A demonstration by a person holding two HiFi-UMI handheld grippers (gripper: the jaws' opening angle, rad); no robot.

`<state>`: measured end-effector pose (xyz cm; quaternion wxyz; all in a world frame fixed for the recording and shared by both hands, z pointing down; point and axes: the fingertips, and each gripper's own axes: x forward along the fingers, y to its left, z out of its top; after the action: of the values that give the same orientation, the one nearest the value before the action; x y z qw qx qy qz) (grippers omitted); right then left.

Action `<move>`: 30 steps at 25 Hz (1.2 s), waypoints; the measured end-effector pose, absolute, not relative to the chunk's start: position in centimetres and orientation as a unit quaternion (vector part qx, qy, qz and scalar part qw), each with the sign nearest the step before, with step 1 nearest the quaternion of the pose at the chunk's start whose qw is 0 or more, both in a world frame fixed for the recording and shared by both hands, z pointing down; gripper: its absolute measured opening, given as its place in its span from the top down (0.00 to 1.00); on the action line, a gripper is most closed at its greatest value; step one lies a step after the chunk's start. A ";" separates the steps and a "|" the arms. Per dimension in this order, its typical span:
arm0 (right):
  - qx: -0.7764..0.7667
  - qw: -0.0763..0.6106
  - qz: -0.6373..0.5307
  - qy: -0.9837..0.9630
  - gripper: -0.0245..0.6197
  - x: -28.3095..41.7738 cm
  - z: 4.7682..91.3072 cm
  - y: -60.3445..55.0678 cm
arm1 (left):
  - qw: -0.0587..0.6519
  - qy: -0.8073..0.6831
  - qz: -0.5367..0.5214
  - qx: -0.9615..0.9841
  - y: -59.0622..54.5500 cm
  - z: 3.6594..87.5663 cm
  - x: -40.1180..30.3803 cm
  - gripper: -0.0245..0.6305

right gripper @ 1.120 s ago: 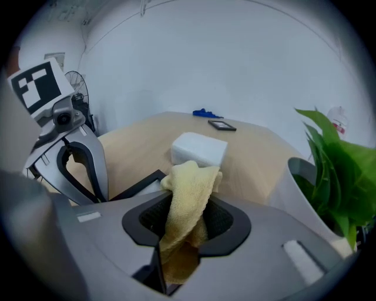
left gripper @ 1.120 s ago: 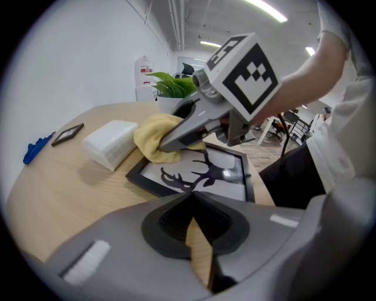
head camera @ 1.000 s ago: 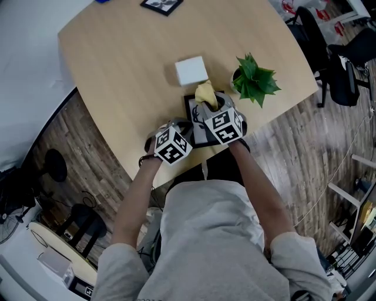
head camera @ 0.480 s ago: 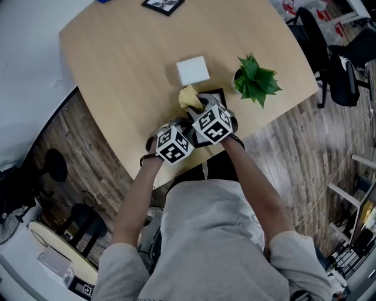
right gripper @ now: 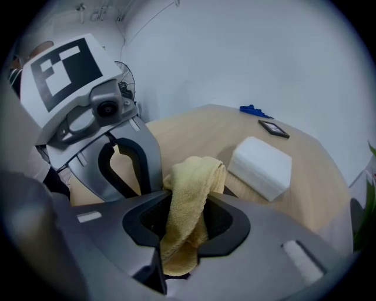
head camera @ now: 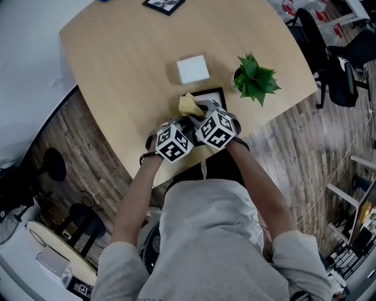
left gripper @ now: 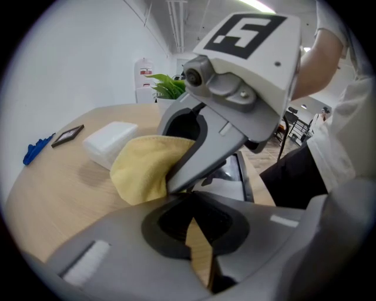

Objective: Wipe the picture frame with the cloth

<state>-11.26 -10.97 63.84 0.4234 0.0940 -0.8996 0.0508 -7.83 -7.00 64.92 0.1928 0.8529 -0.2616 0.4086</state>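
Okay, frame (head camera: 210,93): black-edged, flat on the table (head camera: 117,64) near the person's edge, mostly hidden under the grippers.
Cloth (head camera: 188,104): yellow and bunched, at the frame's left corner; can't tell whether it touches the glass.
Right gripper (right gripper: 187,226): jaws clamped on the cloth, which spills up out of them.
Left gripper (left gripper: 189,199): jaws drawn together at the tips, gripping nothing; it sits just beside the right one, by the table edge.
Box (head camera: 192,69): white, just beyond the frame.
Plant (head camera: 254,79): green, near the frame's right side.
Second frame (head camera: 163,4): far edge, well apart.
Blue thing (right gripper: 254,110): small, also at the far edge.
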 end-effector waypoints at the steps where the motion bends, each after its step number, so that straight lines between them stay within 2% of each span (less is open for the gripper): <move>1: 0.093 0.425 0.050 -0.899 0.79 -11.1 63.9 -10.8 | 0.193 -0.262 0.408 0.853 -7.0 64.9 -7.9 0.88; 9: 0.099 0.440 0.045 -0.891 0.79 -9.2 64.2 -9.8 | 0.187 -0.260 0.414 0.852 -7.0 65.0 -7.8 0.88; 30: 0.184 0.435 0.154 -0.868 0.79 -5.7 64.2 -5.5 | 0.179 -0.261 0.413 0.854 -6.9 64.8 -8.0 0.88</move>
<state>-5.74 -5.51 64.22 0.4350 0.1844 -0.8678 0.1540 -7.98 -6.90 64.84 0.1794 0.8539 -0.2614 0.4127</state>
